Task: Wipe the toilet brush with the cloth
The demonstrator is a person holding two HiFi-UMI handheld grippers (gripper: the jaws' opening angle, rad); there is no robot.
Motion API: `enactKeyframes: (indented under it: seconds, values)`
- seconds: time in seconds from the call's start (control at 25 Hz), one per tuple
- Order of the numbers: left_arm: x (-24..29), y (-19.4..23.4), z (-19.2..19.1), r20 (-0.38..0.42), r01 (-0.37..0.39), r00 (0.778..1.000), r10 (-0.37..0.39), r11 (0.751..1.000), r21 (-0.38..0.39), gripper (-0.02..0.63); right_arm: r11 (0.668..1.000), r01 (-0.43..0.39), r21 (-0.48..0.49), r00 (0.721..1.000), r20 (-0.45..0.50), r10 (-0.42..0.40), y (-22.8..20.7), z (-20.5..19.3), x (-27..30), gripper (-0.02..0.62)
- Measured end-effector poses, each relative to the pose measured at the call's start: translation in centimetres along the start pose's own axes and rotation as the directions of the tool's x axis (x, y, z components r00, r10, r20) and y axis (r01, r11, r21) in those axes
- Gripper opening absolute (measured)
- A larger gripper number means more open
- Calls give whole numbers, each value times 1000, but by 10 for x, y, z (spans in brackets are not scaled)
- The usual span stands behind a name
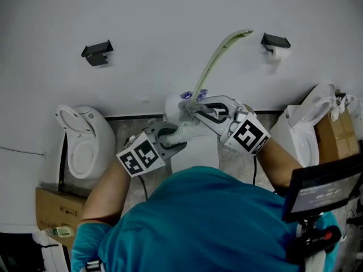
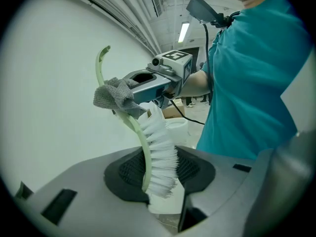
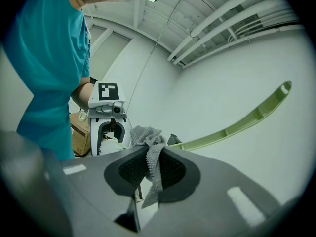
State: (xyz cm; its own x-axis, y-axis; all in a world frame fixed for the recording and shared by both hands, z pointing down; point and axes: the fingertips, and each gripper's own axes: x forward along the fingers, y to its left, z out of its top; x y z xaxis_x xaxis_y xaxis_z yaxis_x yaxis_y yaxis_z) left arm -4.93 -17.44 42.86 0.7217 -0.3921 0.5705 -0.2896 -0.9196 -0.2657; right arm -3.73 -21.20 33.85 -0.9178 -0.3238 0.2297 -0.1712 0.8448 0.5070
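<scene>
- My left tongs (image 2: pixel 160 176) are part closed on the bristle end of the toilet brush (image 2: pixel 159 149). The white bristles and green spine sit squeezed between the two dark pads.
- My right tongs (image 3: pixel 150 174) are pinched narrow on the cloth (image 3: pixel 152 168). The grey knit is trapped between the pads, with a tail hanging below them.
- From the left gripper view, the right tongs (image 2: pixel 148 85) press the bunched cloth (image 2: pixel 116 97) against the brush handle, just above where the bristles start.
- The pale green handle (image 3: pixel 237 125) runs on past the cloth, curving up and away towards the white wall (image 3: pixel 232 68).
- Looking down from my head, the left tongs (image 1: pixel 173 140) and right tongs (image 1: pixel 195 111) meet nose to nose in front of my chest. The brush (image 1: pixel 218 55) rises between them, its tip up against the wall.
- Just below the tongs there's a white tub (image 1: pixel 195 152) on the floor.
- Off to my left stands a toilet (image 1: pixel 85 143) with its lid up, and beside it a cardboard box (image 1: pixel 57 208).
- A second toilet (image 1: pixel 306 129) sits to my right, with a small screen (image 1: pixel 323 186) in front of it.
- On the wall, a black bracket (image 1: pixel 97 52) sits above the left toilet, and a toilet roll holder (image 1: pixel 275 41) hangs near the brush tip.
</scene>
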Motion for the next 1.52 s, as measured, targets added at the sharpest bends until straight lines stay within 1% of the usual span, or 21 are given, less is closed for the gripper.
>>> enactKeyframes:
  seconds: [0.12,0.32,0.48,0.56,0.68,0.84,1.16,1.28,1.52]
  values:
    - [-1,-1,3,18,11,1000,-11,1000,3,153,1000,24,16,1000,13,-24,-6,1,-1,44]
    - [-2,-5,7,45,36,998,-36,999,2,153,999,50,9,998,23,-50,-15,4,-5,45]
    - [-4,-7,10,65,48,997,-49,999,6,155,998,54,-28,998,26,-54,-20,8,-8,45]
    - [-5,-8,11,72,55,996,-55,998,8,155,997,66,-31,997,32,-65,-24,9,-9,46]
    - [-6,-8,12,72,59,996,-60,998,13,156,996,89,-14,995,41,-88,-30,10,-11,45]
    - [-7,-9,13,69,62,996,-64,998,21,156,994,102,-29,994,42,-101,-37,11,-13,45]
    - [-9,-9,16,66,66,995,-70,997,47,160,989,148,-23,988,56,-146,-52,14,-20,44]
    - [-9,-9,14,59,57,996,-60,997,60,160,985,171,-9,983,64,-170,-57,14,-24,45]
    - [-9,-9,15,63,42,997,-47,996,79,160,981,191,-25,979,79,-189,-66,19,-30,45]
